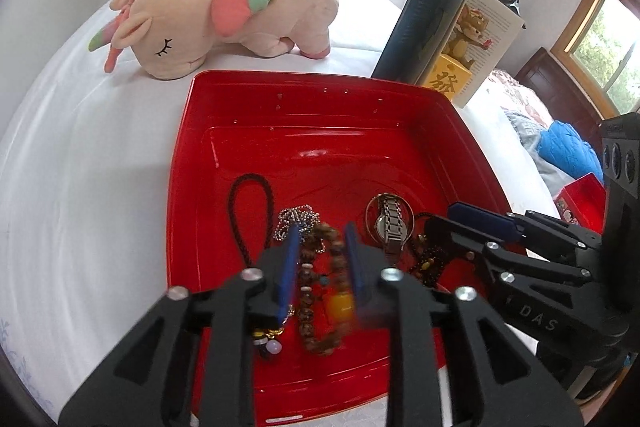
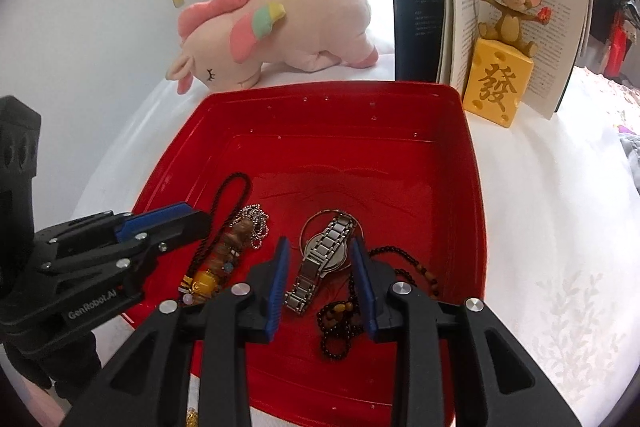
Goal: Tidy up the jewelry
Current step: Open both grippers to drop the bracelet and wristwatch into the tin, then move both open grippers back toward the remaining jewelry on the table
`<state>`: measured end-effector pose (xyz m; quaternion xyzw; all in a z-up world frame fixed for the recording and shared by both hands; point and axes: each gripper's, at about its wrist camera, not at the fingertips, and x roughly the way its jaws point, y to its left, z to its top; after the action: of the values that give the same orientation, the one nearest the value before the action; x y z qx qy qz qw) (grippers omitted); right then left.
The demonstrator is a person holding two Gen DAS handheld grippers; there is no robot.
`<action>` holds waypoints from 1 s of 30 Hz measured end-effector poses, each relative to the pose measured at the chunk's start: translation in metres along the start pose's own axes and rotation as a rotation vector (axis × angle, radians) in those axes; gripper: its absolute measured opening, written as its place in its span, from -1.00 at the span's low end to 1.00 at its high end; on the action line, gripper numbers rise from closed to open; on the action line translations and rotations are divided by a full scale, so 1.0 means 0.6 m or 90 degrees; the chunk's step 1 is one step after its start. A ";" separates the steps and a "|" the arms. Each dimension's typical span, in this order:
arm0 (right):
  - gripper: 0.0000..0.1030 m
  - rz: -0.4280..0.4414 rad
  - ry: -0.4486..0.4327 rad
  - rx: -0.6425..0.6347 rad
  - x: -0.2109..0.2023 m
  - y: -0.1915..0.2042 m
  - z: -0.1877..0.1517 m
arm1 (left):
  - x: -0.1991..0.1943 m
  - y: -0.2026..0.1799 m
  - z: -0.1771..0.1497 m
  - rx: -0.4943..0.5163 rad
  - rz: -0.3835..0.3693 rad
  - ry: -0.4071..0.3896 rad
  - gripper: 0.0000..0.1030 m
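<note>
Your left gripper [image 1: 320, 239] straddled the wooden bead bracelet [image 1: 320, 291] in the red tray [image 1: 360, 107], jaws narrow, pads apparently clear. Your right gripper [image 2: 322, 259] bracketed the watch [image 2: 320, 263], not pinching it. Probably between placements; next, lift clear.

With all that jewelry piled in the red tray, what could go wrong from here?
The left gripper straddles the brown bead bracelet, which overlaps the ball chain; lifting one might drag the other along. The right gripper brackets the watch, lying on a thin ring beside a dark bead necklace that could snag.
</note>
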<state>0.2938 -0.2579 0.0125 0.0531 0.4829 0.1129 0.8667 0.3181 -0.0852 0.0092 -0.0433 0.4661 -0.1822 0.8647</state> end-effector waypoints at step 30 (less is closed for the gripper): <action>0.34 -0.073 -0.019 0.023 -0.046 -0.025 -0.020 | -0.055 0.011 -0.009 0.008 0.134 -0.063 0.77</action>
<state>0.2715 -0.2795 0.0259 0.0428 0.4744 0.0538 0.8776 0.2990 -0.0671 0.0305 0.0022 0.4233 -0.0912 0.9014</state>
